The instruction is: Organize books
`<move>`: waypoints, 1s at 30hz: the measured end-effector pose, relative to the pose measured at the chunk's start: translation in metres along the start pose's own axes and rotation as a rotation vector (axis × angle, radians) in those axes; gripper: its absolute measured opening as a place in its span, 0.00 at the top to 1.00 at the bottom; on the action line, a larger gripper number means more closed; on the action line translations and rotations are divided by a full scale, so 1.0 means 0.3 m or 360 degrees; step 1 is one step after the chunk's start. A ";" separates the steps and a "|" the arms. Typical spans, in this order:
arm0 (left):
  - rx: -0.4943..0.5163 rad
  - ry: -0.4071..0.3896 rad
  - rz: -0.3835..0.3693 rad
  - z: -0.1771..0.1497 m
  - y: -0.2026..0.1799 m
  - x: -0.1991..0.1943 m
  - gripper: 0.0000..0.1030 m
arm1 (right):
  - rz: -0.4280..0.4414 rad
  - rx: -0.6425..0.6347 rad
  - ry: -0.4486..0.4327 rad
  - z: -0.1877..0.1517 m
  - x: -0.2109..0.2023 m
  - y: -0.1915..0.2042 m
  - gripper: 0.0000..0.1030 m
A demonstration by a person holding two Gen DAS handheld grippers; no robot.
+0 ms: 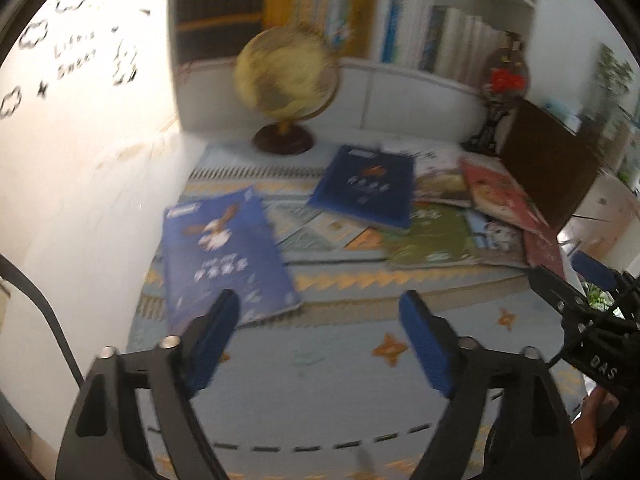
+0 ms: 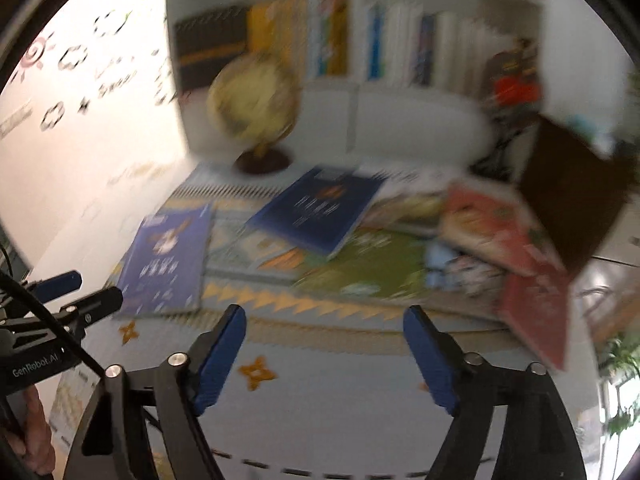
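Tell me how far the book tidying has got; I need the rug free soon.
Done: one blue book lies alone at the left of the rug, and the shelves hold upright rows. In hand: nothing; the left gripper and right gripper are both open and empty. Left: another blue book, a green one and red ones in an overlapping heap by the globe.
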State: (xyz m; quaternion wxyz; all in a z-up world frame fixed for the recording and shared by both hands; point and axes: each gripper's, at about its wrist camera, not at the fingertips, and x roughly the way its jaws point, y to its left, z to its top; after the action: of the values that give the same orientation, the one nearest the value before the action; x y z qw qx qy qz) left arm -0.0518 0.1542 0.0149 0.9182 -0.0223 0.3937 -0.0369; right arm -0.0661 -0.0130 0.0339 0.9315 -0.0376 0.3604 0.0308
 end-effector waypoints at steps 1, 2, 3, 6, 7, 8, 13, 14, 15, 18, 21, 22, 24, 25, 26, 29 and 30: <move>0.0040 -0.0032 -0.0003 0.016 -0.038 -0.014 0.12 | -0.0045 0.0045 -0.0012 -0.004 -0.026 -0.038 0.18; 0.0071 -0.0054 -0.0016 0.026 -0.067 -0.022 0.10 | -0.0067 0.0069 -0.0007 -0.007 -0.042 -0.055 0.16; 0.0100 -0.0067 -0.0028 0.034 -0.094 -0.027 0.06 | -0.0111 0.0111 0.0013 -0.014 -0.056 -0.094 0.13; 0.0187 -0.0078 -0.0067 0.049 -0.190 -0.029 0.03 | -0.0117 0.0193 0.0095 -0.038 -0.080 -0.183 0.13; 0.0216 -0.0071 -0.0096 0.051 -0.227 -0.025 0.03 | -0.0121 0.0238 0.0125 -0.049 -0.083 -0.220 0.13; 0.0238 -0.0059 -0.0122 0.050 -0.257 -0.017 0.03 | -0.0125 0.0275 0.0152 -0.058 -0.087 -0.249 0.13; 0.0306 0.0039 -0.0338 0.037 -0.376 0.015 0.03 | -0.0227 0.0430 0.0290 -0.132 -0.069 -0.385 0.13; 0.0318 0.0048 -0.0351 0.036 -0.394 0.023 0.03 | -0.0238 0.0455 0.0341 -0.147 -0.054 -0.413 0.13; 0.0328 0.0055 -0.0355 0.035 -0.413 0.031 0.03 | -0.0239 0.0476 0.0372 -0.160 -0.045 -0.441 0.13; 0.0371 0.0084 -0.0378 0.042 -0.478 0.066 0.03 | -0.0261 0.0528 0.0400 -0.189 -0.043 -0.501 0.13; 0.0388 0.0141 -0.0506 0.073 -0.541 0.107 0.04 | -0.0246 0.0573 0.0395 -0.186 -0.045 -0.559 0.13; 0.0396 0.0159 -0.0548 0.088 -0.563 0.120 0.04 | -0.0236 0.0589 0.0381 -0.175 -0.046 -0.581 0.13; 0.0426 0.0159 -0.0564 0.127 -0.609 0.140 0.04 | -0.0212 0.0611 0.0327 -0.133 -0.049 -0.630 0.13; 0.0437 0.0153 -0.0555 0.158 -0.634 0.156 0.04 | -0.0188 0.0609 0.0301 -0.107 -0.045 -0.650 0.13; 0.0441 0.0151 -0.0556 0.181 -0.649 0.168 0.04 | -0.0171 0.0607 0.0280 -0.079 -0.038 -0.666 0.13; 0.0433 0.0143 -0.0520 0.267 -0.693 0.221 0.03 | -0.0162 0.0616 0.0241 -0.004 -0.007 -0.719 0.13; 0.0431 0.0142 -0.0508 0.295 -0.706 0.246 0.03 | -0.0153 0.0625 0.0236 0.020 0.012 -0.742 0.13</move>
State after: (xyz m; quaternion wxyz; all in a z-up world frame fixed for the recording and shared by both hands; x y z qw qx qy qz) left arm 0.0524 -0.0620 0.0375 0.8770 0.0410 0.4169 -0.2354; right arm -0.0406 -0.2339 0.0465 0.8923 0.1252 0.4248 -0.0874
